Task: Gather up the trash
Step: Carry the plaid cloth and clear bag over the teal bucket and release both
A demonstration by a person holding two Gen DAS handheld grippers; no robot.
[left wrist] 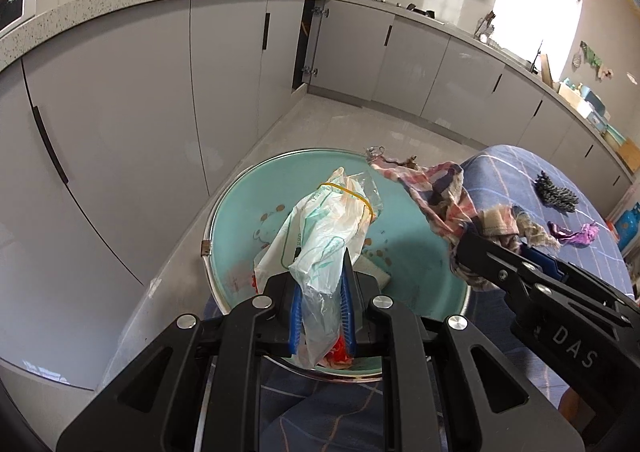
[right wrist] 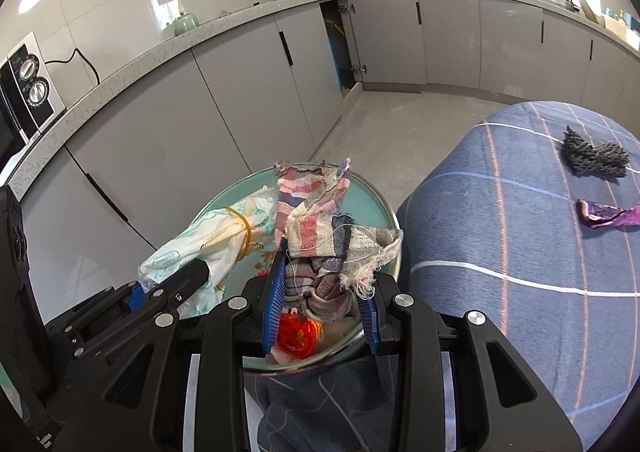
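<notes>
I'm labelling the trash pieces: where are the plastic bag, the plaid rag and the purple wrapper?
plastic bag (left wrist: 320,236): left wrist view, on its printed white middle.
plaid rag (right wrist: 316,219): right wrist view, on its striped upper fold.
purple wrapper (right wrist: 604,216): right wrist view, on its crumpled centre.

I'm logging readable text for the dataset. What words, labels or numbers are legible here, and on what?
"DAS": white letters on the black right claw, seen from the left wrist view.
Green print on the white plastic bag with the yellow rubber band: too crumpled to read.
Markings around the white microwave's dials: too small to read.
</notes>
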